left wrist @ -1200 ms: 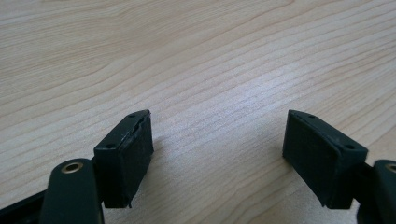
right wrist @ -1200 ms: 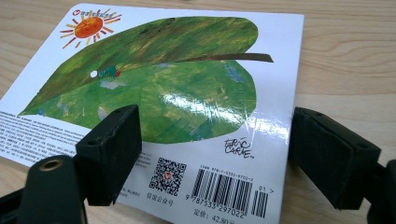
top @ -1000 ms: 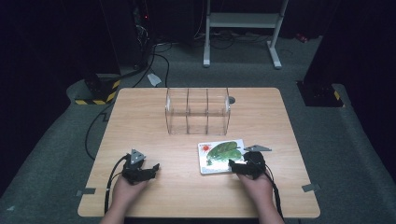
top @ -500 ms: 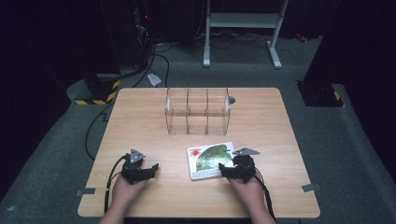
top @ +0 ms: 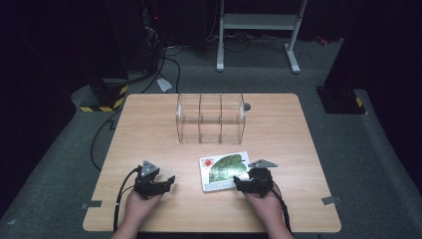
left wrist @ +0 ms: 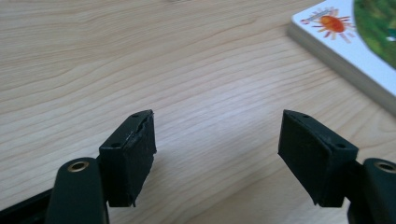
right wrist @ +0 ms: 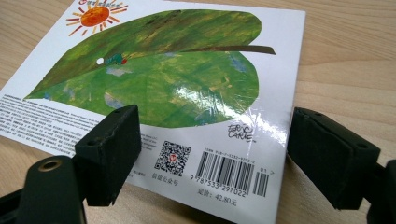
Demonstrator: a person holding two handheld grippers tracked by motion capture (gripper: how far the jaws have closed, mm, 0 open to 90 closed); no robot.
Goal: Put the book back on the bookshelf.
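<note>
**A:** How far along is it?

**B:** Early, I judge. The right hand-held gripper (right wrist: pixel 212 154) stands open over the near edge of the picture book (right wrist: pixel 163 88), its jaws on either side of the barcode corner and not pressing. The book lies flat on the worktop (top: pixel 149 129), not yet lifted. Beyond it, farther from both hands, the clear divided rack (top: pixel 210 118) stands with nothing in it.

**B:** The left hand-held gripper (left wrist: pixel 217 140) is open too, with bare wood between its jaws; the book lies ahead and to its right.

**A:** What differs from a second ago?

**B:** The book and right hand sit farther left, nearer the left hand-held gripper, whose jaws have just been closing slightly on nothing.
</note>
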